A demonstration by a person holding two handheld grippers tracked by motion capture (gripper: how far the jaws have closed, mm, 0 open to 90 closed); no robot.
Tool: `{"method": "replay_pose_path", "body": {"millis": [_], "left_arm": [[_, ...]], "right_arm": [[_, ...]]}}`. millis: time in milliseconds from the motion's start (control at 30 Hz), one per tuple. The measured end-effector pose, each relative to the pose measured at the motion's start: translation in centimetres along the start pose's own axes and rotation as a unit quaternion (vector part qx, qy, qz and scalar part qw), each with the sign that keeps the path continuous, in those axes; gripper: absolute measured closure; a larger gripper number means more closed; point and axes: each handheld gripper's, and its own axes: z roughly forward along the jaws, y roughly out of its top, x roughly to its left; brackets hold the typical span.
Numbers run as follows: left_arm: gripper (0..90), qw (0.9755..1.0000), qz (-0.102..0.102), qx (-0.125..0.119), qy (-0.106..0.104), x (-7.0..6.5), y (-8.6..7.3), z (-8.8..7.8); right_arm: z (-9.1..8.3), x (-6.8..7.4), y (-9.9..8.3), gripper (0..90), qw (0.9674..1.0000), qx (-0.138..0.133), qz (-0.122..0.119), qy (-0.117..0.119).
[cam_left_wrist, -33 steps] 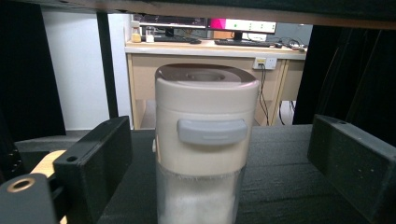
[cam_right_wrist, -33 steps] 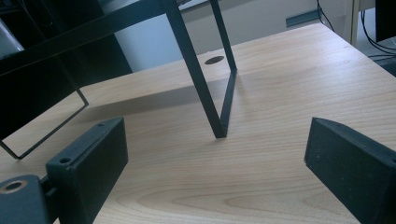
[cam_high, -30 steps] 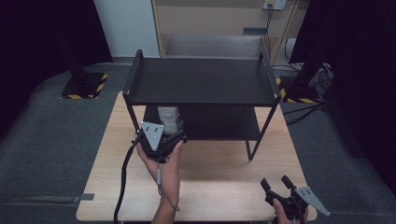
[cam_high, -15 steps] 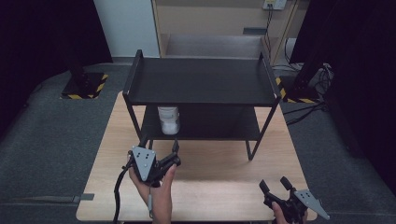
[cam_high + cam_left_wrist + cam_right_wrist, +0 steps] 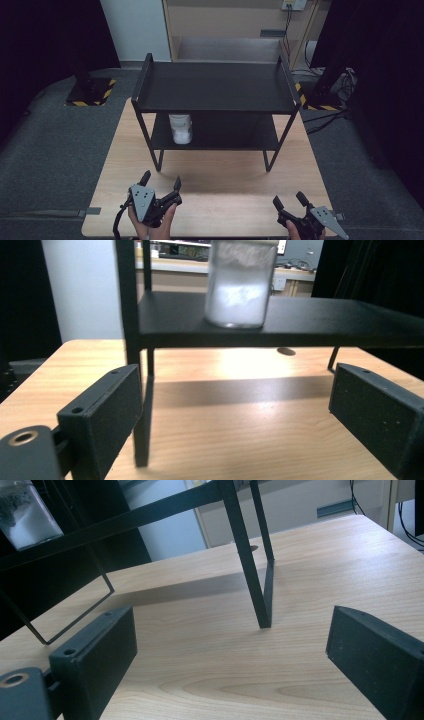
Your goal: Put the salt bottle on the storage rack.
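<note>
At the near edge of the wooden table (image 5: 220,200), the left gripper (image 5: 160,184) sits in the person's left hand (image 5: 152,227), its jaws spread wide with nothing between them. The right gripper (image 5: 289,200) rests at the table's near right corner, its jaws likewise apart and empty. Farther back stands a black two-tier metal shelf (image 5: 215,92), its legs planted on the tabletop. On the lower tier, toward its left end, a clear jar (image 5: 180,128) with white contents stands upright. The left gripper view looks straight at this jar (image 5: 241,282), which is well beyond the open jaws. In the right gripper view, the jar (image 5: 27,515) appears at the upper left, and one shelf leg (image 5: 252,575) stands ahead between the jaws.
</note>
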Motion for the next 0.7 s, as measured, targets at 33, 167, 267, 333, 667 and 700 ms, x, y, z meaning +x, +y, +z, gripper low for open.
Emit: {"method": "replay_pose_path", "body": {"millis": [33,167,267,333,667,700], "left_arm": [[5.7,1.0000,0.002,-0.002,0.003,0.1,-0.2,-0.1],[5.6,0.9999,0.012,-0.004,0.009,0.7,-1.0,-1.0],[5.5,0.9999,0.014,-0.005,0.008,1.3,-1.8,-1.7],[5.6,0.9999,0.006,-0.006,0.006,1.6,-2.3,-2.1],[5.5,0.9995,0.005,0.003,0.030,3.0,-4.2,-3.4],[5.5,0.9994,0.004,0.003,0.034,3.1,-4.3,-3.4]], "right_arm": [[-0.1,0.1,0.0,6.2,1.0000,-0.001,0.000,-0.001],[-0.5,0.6,-0.1,6.2,0.9999,-0.010,0.000,-0.003],[-0.8,0.8,-0.2,6.2,0.9999,-0.013,-0.001,-0.004],[-1.0,1.0,-0.3,6.2,0.9999,-0.013,-0.003,-0.005],[-1.3,1.0,-0.6,6.2,0.9998,-0.011,-0.003,-0.013],[-1.3,1.0,-0.6,6.2,0.9998,-0.011,-0.003,-0.013]]}}
